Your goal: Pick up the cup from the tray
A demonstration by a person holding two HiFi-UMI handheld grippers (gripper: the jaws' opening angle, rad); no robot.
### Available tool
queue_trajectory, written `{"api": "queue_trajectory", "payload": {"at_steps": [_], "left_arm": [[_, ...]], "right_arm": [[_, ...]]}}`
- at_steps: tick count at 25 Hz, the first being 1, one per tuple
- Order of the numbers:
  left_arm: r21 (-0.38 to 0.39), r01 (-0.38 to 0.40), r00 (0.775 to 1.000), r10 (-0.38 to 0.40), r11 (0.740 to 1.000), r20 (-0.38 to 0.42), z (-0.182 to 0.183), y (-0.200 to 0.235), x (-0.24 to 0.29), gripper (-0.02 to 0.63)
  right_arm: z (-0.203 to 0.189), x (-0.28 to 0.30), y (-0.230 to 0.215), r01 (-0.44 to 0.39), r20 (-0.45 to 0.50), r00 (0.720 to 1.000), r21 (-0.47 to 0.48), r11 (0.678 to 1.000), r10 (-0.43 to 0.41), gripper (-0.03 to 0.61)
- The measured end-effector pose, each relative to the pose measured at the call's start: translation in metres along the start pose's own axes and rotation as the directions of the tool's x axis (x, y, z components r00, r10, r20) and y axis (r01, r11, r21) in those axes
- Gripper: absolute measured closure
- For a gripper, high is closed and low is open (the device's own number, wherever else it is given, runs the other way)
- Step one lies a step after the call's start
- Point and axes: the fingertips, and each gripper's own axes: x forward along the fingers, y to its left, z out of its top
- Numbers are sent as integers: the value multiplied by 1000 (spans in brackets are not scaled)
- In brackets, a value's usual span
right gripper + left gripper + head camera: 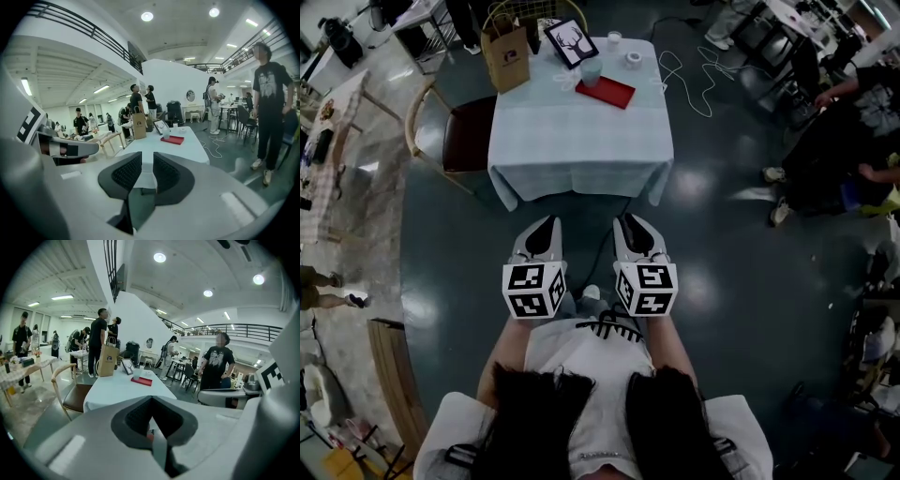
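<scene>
Hovering side by side, the right claw (147,161) showed a narrow, empty gap; the left claw (151,401) sat closed. The cup (592,72) stood on the red tray (609,93) at the far side of the desk (581,141), well apart. Risk: that slim gap would topple the cup unless widened.

The right tongs (147,164) stand with their dark ribbed pads slightly apart and nothing between them. Beyond them is a table draped in pale cloth (146,144). It carries a flat red rectangular tray (172,139), a small white cup (166,133) at the tray's left end, and a brown paper bag (139,124).
</scene>
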Motion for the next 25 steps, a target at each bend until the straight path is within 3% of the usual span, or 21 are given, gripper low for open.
{"api": "queue_trajectory", "payload": {"at_steps": [5, 9, 19, 25], "left_arm": [[-2, -14, 1000, 14, 1000, -3, -3, -4, 4, 614], [8, -21, 1000, 21, 1000, 5, 4, 1, 12, 614], [5, -10, 1000, 10, 1000, 12, 33, 27, 58, 614], [6, 6, 1000, -6, 1000, -4, 48, 41, 91, 614]], "right_arm": [[-9, 1, -2, -17, -19, 1000, -58, 998, 16, 472], [-6, 11, -3, -40, -15, 999, -29, 999, 39, 445], [21, 57, -21, -2, 9, 1000, -14, 1000, 2, 445], [36, 93, -26, -25, -9, 1000, 8, 1000, 25, 445]]}}
